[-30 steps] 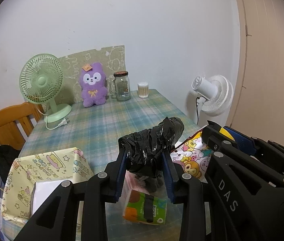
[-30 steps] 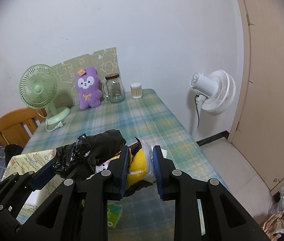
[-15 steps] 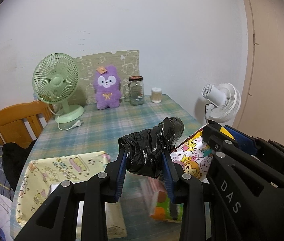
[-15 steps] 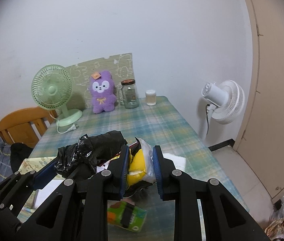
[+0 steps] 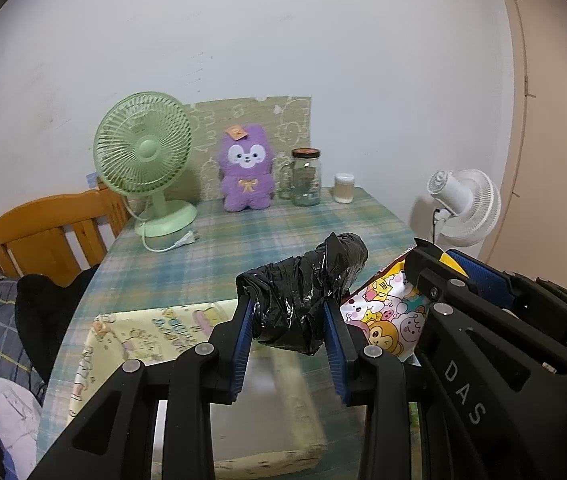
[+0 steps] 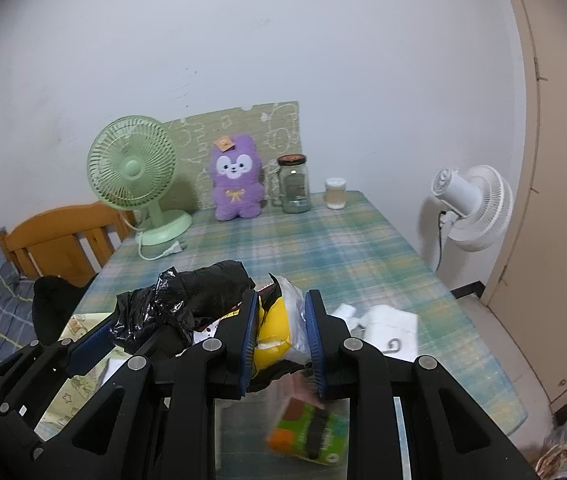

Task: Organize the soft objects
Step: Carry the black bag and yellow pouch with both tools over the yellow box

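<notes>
My left gripper is shut on a crumpled black plastic bag, held above the table; the bag also shows in the right wrist view. My right gripper is shut on a yellow and clear plastic bag, whose cartoon-printed side shows in the left wrist view beside the black bag. A purple plush toy sits upright at the table's far edge. A green and orange tissue pack lies blurred below my right gripper.
A green desk fan, a glass jar and a small cotton-swab tub stand at the back. A yellow printed box lies near left. A white cloth lies right. A wooden chair stands left, a white fan right.
Both grippers have risen and pulled back with their bags still held. The table looks farther away, and the tissue pack has shifted to the right below them.
</notes>
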`<state>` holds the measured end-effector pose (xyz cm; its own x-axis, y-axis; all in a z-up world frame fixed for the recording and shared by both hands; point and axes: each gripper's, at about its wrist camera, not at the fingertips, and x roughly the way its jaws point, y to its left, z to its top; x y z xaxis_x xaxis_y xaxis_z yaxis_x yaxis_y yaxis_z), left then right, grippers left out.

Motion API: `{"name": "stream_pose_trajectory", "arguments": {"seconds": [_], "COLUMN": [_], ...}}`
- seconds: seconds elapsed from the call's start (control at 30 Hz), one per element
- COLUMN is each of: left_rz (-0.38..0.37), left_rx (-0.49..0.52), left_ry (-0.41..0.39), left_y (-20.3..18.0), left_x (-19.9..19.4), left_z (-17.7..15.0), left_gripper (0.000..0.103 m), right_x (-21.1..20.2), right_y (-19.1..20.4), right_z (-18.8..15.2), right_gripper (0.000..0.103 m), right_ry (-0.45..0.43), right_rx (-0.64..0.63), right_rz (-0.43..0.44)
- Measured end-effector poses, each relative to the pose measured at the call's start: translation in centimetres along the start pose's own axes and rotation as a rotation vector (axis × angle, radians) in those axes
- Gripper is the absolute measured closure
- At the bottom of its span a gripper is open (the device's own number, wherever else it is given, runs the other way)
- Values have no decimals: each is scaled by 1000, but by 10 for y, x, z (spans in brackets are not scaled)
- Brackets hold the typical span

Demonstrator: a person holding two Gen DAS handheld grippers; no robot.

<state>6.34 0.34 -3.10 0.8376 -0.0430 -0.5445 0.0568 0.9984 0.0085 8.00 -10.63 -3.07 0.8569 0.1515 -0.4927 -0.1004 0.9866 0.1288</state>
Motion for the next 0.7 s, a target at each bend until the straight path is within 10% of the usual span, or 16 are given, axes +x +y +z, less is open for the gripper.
{"name": "stream_pose_trajectory", "arguments": {"seconds": [0.7], "left_rz": [114], "left_rx": [-50], "left_ry": [117], "left_y": [79], "left_x": [25], "left_z": [-32], "left_gripper": [69], "right_x": [51], "right_y": [81], "right_z": [-19], "right_gripper": [76], "right_ry": [121], "right_rx": [-100], "right_rz": [103]}}
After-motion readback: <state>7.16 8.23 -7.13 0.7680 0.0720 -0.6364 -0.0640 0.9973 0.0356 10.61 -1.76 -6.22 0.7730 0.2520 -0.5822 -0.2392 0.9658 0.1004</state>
